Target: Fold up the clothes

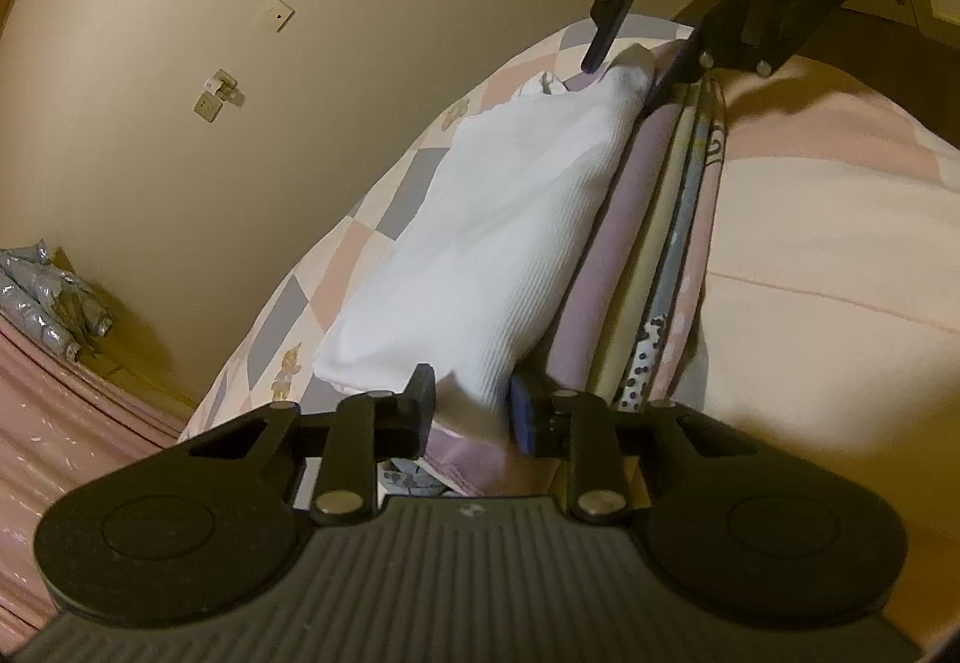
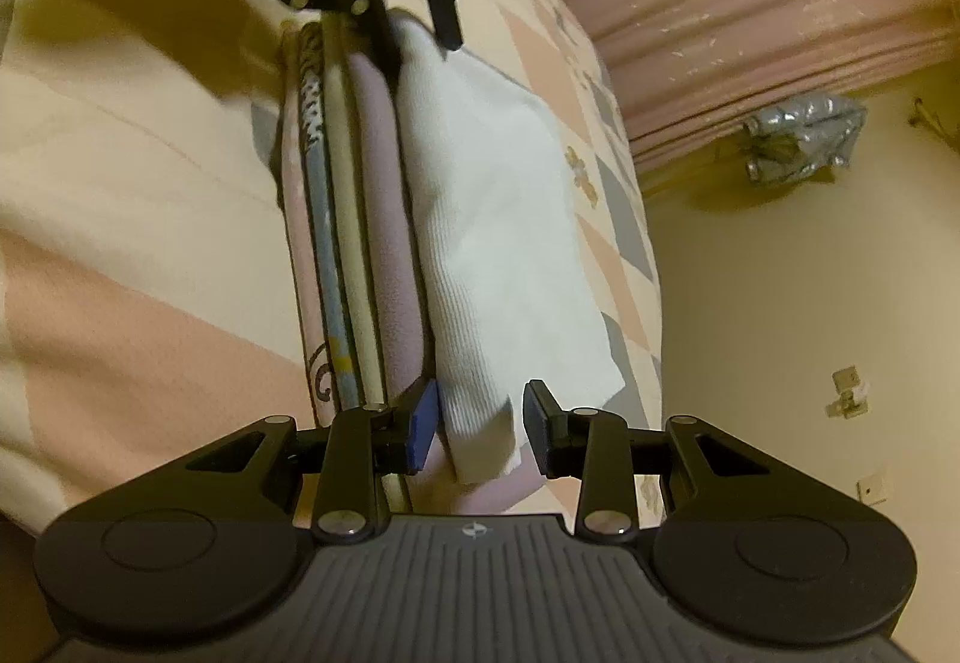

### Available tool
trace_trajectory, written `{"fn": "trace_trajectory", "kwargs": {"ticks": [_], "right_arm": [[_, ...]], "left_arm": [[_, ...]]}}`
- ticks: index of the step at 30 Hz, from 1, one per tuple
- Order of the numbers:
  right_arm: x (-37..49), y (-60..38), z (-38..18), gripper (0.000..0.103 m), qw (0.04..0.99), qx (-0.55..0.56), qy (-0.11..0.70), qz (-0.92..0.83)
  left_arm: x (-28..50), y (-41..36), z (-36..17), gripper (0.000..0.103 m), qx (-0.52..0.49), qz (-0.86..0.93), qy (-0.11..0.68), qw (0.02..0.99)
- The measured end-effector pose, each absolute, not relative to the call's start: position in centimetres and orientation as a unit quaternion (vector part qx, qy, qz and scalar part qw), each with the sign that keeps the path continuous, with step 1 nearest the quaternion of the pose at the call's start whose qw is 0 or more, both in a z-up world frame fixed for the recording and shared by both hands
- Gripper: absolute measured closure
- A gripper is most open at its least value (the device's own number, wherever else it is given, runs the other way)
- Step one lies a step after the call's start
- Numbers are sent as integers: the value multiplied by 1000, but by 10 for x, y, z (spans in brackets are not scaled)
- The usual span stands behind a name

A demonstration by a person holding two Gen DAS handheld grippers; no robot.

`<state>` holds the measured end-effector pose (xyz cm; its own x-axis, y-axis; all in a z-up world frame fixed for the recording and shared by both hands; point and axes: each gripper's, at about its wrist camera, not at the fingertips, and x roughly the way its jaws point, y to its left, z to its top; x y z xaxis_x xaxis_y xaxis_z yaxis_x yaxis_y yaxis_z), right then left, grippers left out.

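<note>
A folded white ribbed garment (image 1: pixel 498 219) (image 2: pixel 504 219) lies on top of a stack of folded clothes (image 1: pixel 600 267) (image 2: pixel 360 243) in lilac, cream, blue print and pink, on a bed. My left gripper (image 1: pixel 471 405) (image 2: pixel 420 39) stands open around one end of the white garment, blue pad between it and the lilac piece. At the opposite end my right gripper (image 2: pixel 480 420) (image 1: pixel 630 63) is open too. A gap shows between the cloth and its outer finger.
The stack rests on a checked bedspread (image 1: pixel 360 219) (image 2: pixel 606 219) beside a pale pink and cream blanket (image 1: pixel 840 243) (image 2: pixel 132 219). A pink pleated curtain (image 2: pixel 750 3) and a silver bundle (image 2: pixel 798 135) on the floor stand by the wall. Wall sockets (image 1: pixel 219 96) are nearby.
</note>
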<state>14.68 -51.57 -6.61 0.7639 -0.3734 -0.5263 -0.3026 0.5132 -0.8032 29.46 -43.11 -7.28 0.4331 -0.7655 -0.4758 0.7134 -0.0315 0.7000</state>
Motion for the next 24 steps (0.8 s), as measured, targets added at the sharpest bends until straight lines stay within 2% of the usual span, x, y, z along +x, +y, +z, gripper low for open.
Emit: {"fn": "trace_trajectory", "kwargs": {"ticks": [1, 2, 3, 4, 6, 10, 15, 24], "right_arm": [[149, -518, -68, 72, 800, -491, 344, -22], [151, -519, -67, 89, 800, -490, 345, -23], [151, -519, -65, 98, 804, -485, 343, -28], [151, -520, -62, 98, 808, -481, 340, -33], [145, -519, -54, 99, 815, -477, 326, -43], [135, -518, -47, 99, 823, -466, 321, -48], [140, -519, -72, 97, 812, -473, 340, -39], [142, -524, -66, 95, 820, -457, 341, -50]], "left_arm": [[295, -431, -73, 83, 482, -532, -26, 696], [295, -431, -73, 84, 482, -532, -25, 696], [295, -431, -73, 88, 481, -531, -25, 697], [294, -430, -72, 92, 481, -531, -28, 697], [291, -428, -70, 93, 482, -529, -38, 698], [282, -421, -66, 94, 479, -532, -46, 697], [277, -421, -81, 94, 497, -531, -45, 685], [272, -423, -80, 97, 503, -529, -47, 682]]}}
